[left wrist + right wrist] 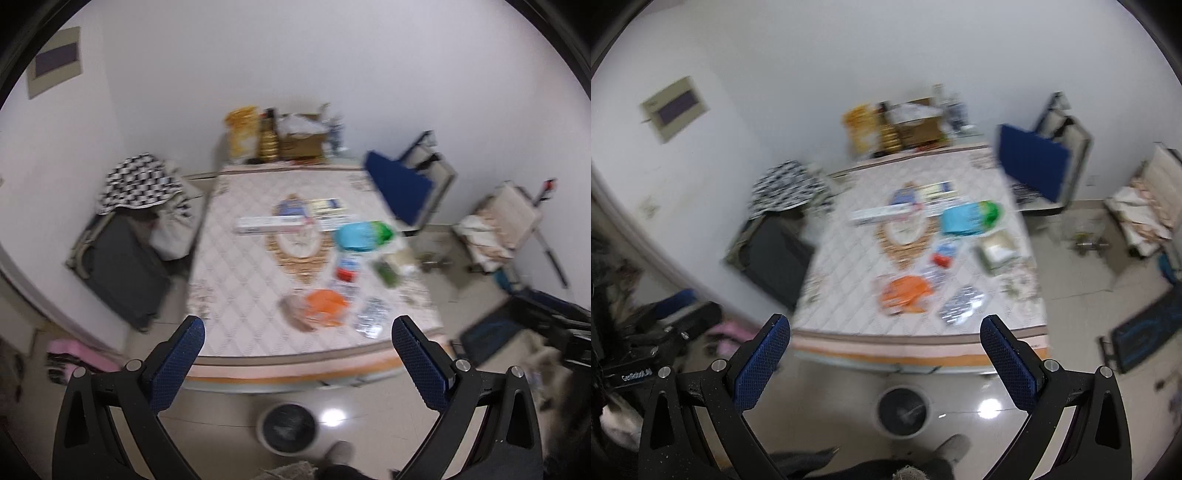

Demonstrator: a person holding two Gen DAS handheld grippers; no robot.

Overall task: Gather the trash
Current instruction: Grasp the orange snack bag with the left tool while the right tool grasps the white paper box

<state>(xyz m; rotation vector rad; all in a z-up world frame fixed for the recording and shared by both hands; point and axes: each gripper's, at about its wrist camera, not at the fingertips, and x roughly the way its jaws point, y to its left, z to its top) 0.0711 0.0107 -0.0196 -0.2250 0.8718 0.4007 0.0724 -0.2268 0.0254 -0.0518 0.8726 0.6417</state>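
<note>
A patterned table (240,295) holds scattered trash: an orange wrapper (325,302), a silver foil pack (371,317), a red and blue pack (347,267), a blue-green bag (364,234) and a long white box (273,224). A round bin (287,428) with a dark liner stands on the floor in front of the table. My left gripper (297,332) is open and empty, high above the table's near edge. My right gripper (884,328) is open and empty too. The right wrist view shows the orange wrapper (905,291), the foil pack (960,304) and the bin (903,410). Both views are blurred.
A dark suitcase (122,266) with a checkered cloth (140,181) stands left of the table. A blue chair (402,184) and a cushioned chair (506,221) stand to the right. Boxes and bags (288,136) crowd the far wall. A person's foot (338,452) is by the bin.
</note>
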